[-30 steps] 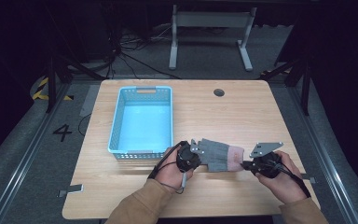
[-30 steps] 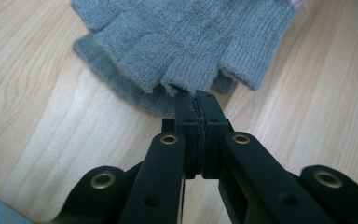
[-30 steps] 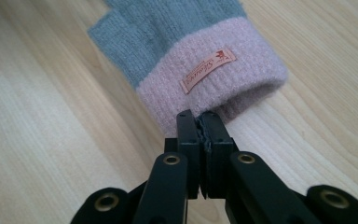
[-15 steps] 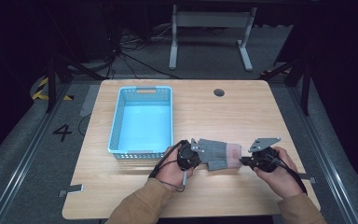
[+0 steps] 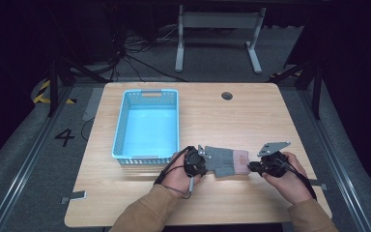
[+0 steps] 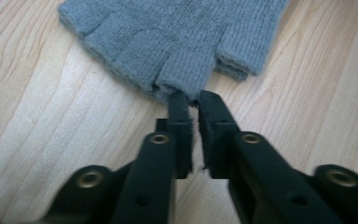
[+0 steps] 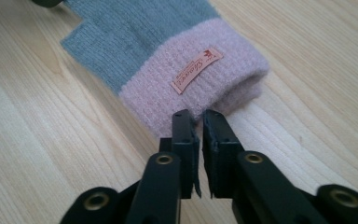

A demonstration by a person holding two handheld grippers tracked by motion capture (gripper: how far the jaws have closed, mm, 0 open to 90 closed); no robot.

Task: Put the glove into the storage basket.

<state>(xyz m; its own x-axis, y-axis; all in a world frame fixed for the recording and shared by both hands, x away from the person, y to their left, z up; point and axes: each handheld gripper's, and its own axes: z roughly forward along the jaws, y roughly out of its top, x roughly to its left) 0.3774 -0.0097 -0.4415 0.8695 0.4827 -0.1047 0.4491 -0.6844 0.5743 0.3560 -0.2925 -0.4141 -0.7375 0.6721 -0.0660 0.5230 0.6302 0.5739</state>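
A grey fingerless glove (image 5: pixel 227 162) with a pink cuff lies flat on the wooden table (image 5: pixel 232 116), near its front edge. My left gripper (image 5: pixel 206 161) points at the glove's finger end. In the left gripper view its jaws (image 6: pixel 191 100) have just been opening; a narrow gap shows, with the tips at the edge of one knitted finger (image 6: pixel 182 74). My right gripper (image 5: pixel 252 166) faces the cuff. Its jaws (image 7: pixel 196 119) have also just been opening and stand slightly apart at the rim of the pink cuff (image 7: pixel 191 79), which bears a small label.
A light blue plastic basket (image 5: pixel 121 130) stands empty on the table, left of and behind the glove. A round cable hole (image 5: pixel 227 95) sits near the far edge. Bare tabletop lies right of the basket and behind the glove.
The right gripper has shifted slightly left toward the cuff, and the glove looks a little shorter and flatter on the table. The left hand has stayed put.
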